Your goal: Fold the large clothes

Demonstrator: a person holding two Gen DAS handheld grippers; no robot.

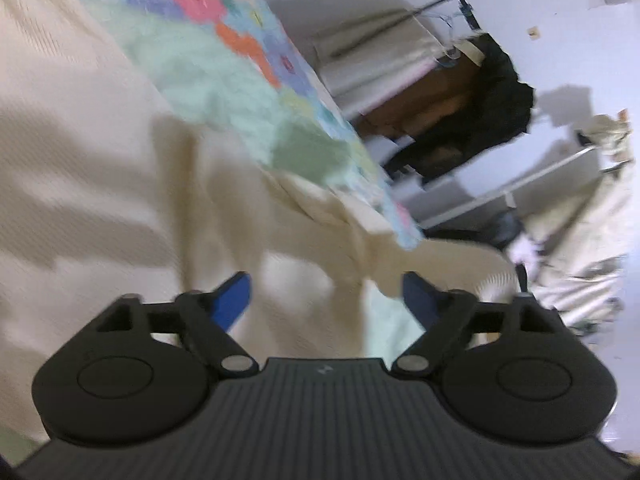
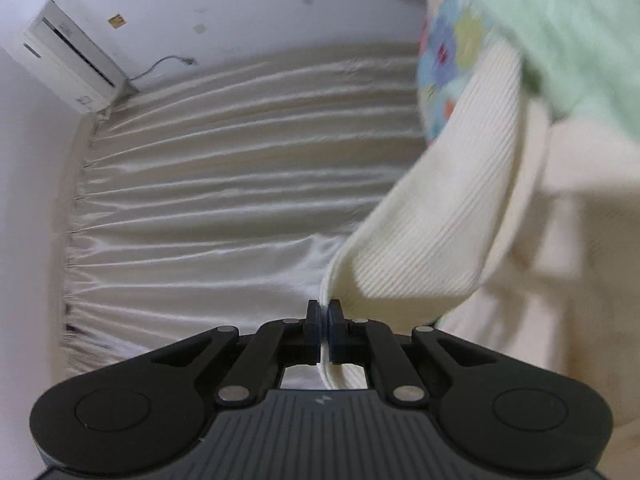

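Observation:
A large cream ribbed knit garment [image 1: 100,168] lies spread over a mint and flower-patterned bed cover [image 1: 208,64]. My left gripper [image 1: 326,300] is open, its blue fingertips [image 1: 234,300] spread just above a twisted cream fold, holding nothing. My right gripper [image 2: 324,320] is shut on the edge of the cream garment [image 2: 420,232], which hangs lifted from the jaws toward the right. The bed cover [image 2: 560,32] shows at upper right.
A clothes rack with a dark fur-trimmed coat [image 1: 480,112] stands beyond the bed edge, beside a pile of pale fabric [image 1: 588,240]. In the right wrist view, cream curtains [image 2: 240,180] and a wall air conditioner [image 2: 68,56] fill the left.

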